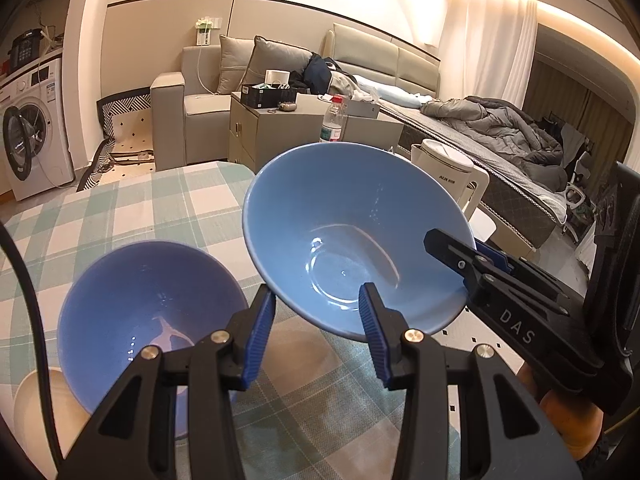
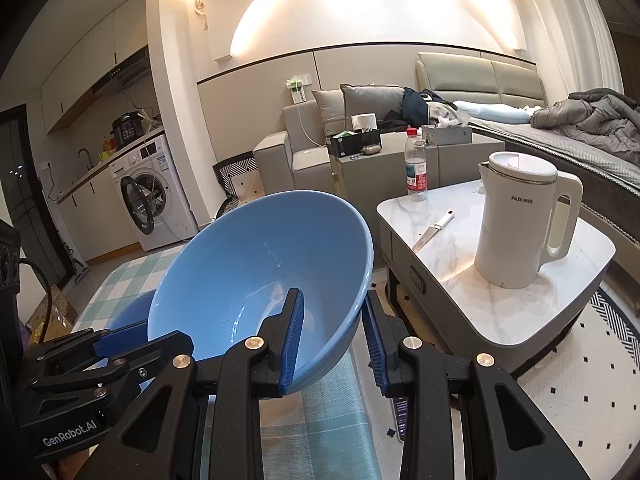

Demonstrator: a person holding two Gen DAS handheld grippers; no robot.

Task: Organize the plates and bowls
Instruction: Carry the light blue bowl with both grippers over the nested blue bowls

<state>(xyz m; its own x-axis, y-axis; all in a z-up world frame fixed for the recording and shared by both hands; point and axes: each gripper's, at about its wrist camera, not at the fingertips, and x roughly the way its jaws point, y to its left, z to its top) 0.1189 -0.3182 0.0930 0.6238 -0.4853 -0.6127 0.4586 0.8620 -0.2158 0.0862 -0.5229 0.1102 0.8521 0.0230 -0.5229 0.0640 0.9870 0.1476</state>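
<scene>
Nearest the left wrist lens, the left tongs (image 1: 318, 330) stand apart with nothing between their blue pads, hovering over the checked cloth of the surface (image 1: 132, 208). Just beyond them the light blue bowl (image 1: 352, 236) hangs tilted above that surface, its opening turned toward the camera. The right tongs (image 1: 470, 258) reach in from the right side of this view and are clamped on the bowl's rim; the letters "DAS" are readable on their black body.

A darker blue bowl (image 1: 148, 312) sits upright on the surface to the left, just beside the tilted bowl, with a pale plate (image 1: 38, 404) partly showing under its near-left edge.

The right wrist view confirms the grip: the right tongs (image 2: 332, 334) have one pad inside the light blue bowl (image 2: 256, 276) and the other outside its wall. The left tongs' body shows at lower left here, marked "GenRobot.AI". Only a sliver of the darker blue bowl (image 2: 128, 316) is visible behind the held one; the plate is not seen.

This view alone shows a marble-topped side table (image 2: 520, 312) carrying a white kettle (image 2: 520, 220) marked "AUX", a knife (image 2: 434, 232) and a water bottle (image 2: 416, 164) with a red cap. The left view catches only the kettle (image 1: 452, 172) and bottle (image 1: 333, 120) behind the bowl
</scene>
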